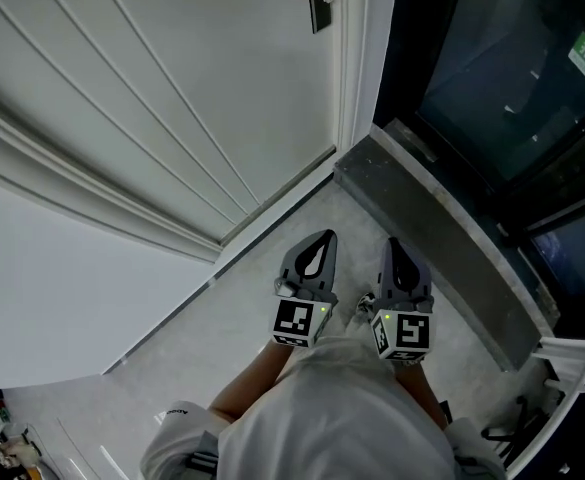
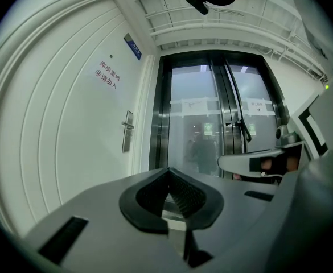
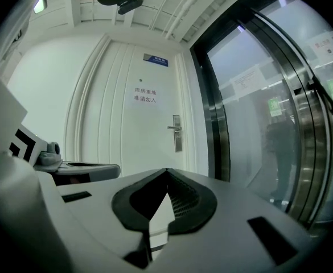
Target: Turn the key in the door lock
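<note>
The left gripper (image 1: 324, 238) and the right gripper (image 1: 393, 244) sit side by side, each with its jaws pressed together on nothing. The lock plate (image 3: 177, 133) with its lever handle is well ahead of them, on the white door (image 1: 172, 88).

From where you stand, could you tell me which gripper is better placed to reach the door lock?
Probably right: the door lock sits almost straight ahead of the right gripper, but off to one side of the left gripper.

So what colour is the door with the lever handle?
The door is white, with raised panel lines; best seen in the right gripper view.
</note>
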